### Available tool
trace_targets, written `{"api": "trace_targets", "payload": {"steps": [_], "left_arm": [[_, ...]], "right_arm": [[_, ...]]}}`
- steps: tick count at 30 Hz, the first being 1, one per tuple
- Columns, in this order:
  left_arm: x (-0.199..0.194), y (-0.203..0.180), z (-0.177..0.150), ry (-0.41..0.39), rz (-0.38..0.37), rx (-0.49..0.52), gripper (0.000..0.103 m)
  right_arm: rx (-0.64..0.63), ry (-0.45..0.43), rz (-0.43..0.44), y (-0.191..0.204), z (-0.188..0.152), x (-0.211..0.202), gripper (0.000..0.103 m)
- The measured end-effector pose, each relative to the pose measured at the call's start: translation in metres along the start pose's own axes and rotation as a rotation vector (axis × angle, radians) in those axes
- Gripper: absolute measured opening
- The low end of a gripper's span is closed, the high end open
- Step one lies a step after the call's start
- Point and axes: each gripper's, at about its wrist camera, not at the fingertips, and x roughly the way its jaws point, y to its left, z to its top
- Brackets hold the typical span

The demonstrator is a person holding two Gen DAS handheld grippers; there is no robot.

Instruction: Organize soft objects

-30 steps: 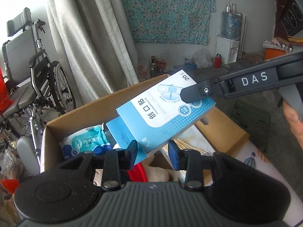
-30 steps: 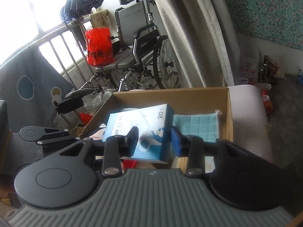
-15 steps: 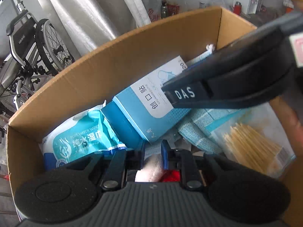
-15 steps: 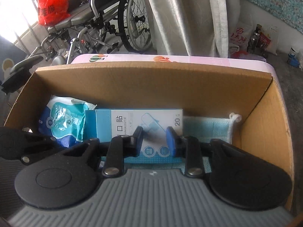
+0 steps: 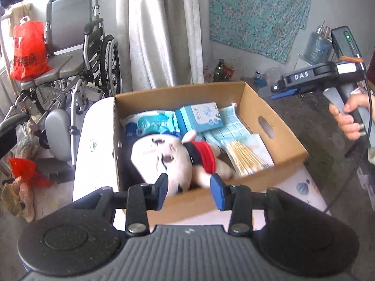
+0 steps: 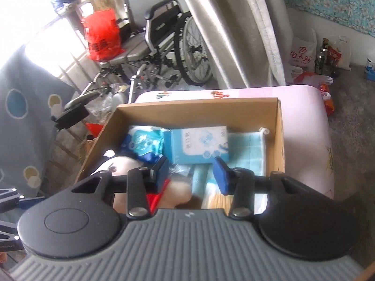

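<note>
Both grippers, left gripper (image 5: 188, 188) and right gripper (image 6: 191, 172), are pulling back, jaws open and empty; the blue box (image 5: 202, 116) now rests inside the cardboard box (image 5: 260, 107).

The brown cardboard box (image 5: 276, 126) is the anchor here: inside it a white plush toy (image 5: 168, 157) wears a red-and-black band, and behind that sit a light-blue carton (image 5: 201, 117) with white print and a blue-and-white wipes pack (image 5: 150, 124). At the box's right side there's a pale-blue checked cloth (image 5: 230, 124) and a pack of tan sticks (image 5: 248, 157). Beyond the box's far wall hang a grey-white curtain (image 5: 161, 30) and a teal floral fabric (image 5: 257, 11), and to its left a red bag (image 5: 27, 51) lies on a grey wheelchair (image 5: 70, 53).
</note>
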Motion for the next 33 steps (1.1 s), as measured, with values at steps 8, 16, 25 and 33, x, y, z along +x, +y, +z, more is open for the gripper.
{"api": "trace_targets", "payload": {"steps": [8, 16, 25, 33], "left_arm": [[-0.048, -0.007, -0.16, 0.079, -0.003, -0.086, 0.055], [-0.035, -0.014, -0.249, 0.157, -0.021, -0.159, 0.069], [-0.022, -0.027, -0.27, 0.14, 0.052, -0.076, 0.056], [-0.016, -0.027, -0.265, 0.092, 0.048, -0.013, 0.054]], "right_arm": [[0.042, 0.172, 0.253, 0.049, -0.15, -0.056, 0.049], [0.068, 0.389, 0.297, 0.116, -0.311, -0.001, 0.058], [-0.08, 0.324, 0.148, 0.156, -0.347, 0.007, 0.057], [-0.179, 0.261, -0.018, 0.139, -0.336, -0.003, 0.034]]}}
